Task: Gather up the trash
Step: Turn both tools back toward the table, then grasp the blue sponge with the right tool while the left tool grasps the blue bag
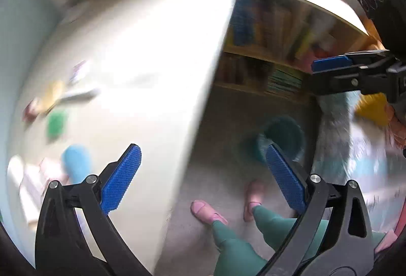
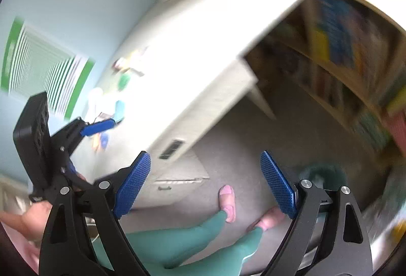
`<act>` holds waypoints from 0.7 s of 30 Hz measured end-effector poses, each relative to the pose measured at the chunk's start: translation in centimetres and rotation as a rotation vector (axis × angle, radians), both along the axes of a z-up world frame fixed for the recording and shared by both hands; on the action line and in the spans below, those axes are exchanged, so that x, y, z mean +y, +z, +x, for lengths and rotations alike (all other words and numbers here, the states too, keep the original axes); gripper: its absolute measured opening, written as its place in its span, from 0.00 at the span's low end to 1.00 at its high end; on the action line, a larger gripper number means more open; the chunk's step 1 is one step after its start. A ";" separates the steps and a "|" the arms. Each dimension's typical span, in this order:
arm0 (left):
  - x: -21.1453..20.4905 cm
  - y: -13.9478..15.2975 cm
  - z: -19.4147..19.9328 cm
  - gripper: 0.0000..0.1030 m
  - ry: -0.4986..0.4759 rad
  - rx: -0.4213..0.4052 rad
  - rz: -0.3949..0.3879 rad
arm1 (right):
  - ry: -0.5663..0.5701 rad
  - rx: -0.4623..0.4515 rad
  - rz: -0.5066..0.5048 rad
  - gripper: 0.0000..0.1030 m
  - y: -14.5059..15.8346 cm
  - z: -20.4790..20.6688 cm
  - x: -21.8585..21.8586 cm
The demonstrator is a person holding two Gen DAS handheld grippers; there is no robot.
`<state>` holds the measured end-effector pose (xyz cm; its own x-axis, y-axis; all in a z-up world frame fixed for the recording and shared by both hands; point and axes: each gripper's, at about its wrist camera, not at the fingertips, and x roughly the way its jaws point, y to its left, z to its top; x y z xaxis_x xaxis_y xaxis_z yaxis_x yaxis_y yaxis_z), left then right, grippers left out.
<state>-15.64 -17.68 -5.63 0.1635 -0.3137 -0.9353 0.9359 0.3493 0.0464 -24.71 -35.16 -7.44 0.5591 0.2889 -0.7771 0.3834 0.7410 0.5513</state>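
Hovering above the edge of the white worktop, the left gripper had its blue fingers spread wide with nothing between them, and the right gripper was likewise wide open and empty. Both views were badly smeared, so the pieces of trash showed only as coloured blobs, green, yellow, light blue and pale, lying on the far left part of the worktop, well apart from either gripper. To do this step well, I would judge that the person should steady both tools, bring one down over a single piece with the fingers straddling it, and close only once it sat between the pads; flat scraps would likely need a low, angled approach. A dark teal round bin stood on the grey floor beside the worktop, a probable place for the trash. Bookshelves lined the wall beyond, and the person's green-trousered legs and pink slippers stood below.
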 end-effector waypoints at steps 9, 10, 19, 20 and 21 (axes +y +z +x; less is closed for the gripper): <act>12.1 -1.5 9.7 0.93 0.349 -0.001 0.043 | 0.379 0.003 -0.067 0.85 0.2 14.5 9.8; 13.2 -1.9 10.4 0.93 0.375 0.007 0.046 | 0.406 0.006 -0.072 0.85 0.1 15.5 10.4; 18.6 -5.3 13.6 0.93 0.473 0.058 0.022 | 0.691 0.069 -0.191 0.85 -2.1 23.7 17.4; 18.9 -5.5 13.8 0.93 0.481 0.065 0.018 | 0.713 0.077 -0.210 0.85 -2.3 24.2 18.0; 19.1 -5.8 14.1 0.93 0.486 0.074 0.012 | 0.736 0.078 -0.232 0.85 -2.5 24.7 18.6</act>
<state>-1.54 1.44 -11.44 0.2215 -0.2069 -0.9530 0.6653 0.7465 -0.0075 -0.01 -16.51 -9.93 0.2274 0.3895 -0.8925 -0.2207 0.9133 0.3423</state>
